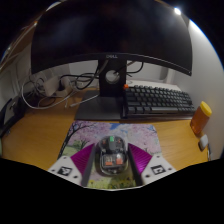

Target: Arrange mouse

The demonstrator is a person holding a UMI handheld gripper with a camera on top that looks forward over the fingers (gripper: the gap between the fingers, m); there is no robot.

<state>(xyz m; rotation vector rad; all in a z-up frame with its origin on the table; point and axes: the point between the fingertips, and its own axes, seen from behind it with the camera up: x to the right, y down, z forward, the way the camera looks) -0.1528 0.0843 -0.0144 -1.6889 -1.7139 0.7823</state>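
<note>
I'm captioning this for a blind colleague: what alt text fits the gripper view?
A mouse sits between the gripper fingers, over a floral mouse pad on a wooden desk. Beyond it stand a large monitor and a black keyboard, with an orange bottle beside the keyboard.

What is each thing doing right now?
Mouse: held between the tool's fingers, over the mousepad.
Tool: shut on the mouse.
Mousepad: lying flat on the desk.
Monitor: screen dark.
Keyboard: flat on the desk, untouched.
Bottle: standing upright, beside the keyboard.
Cables: tangled near the monitor stand.
</note>
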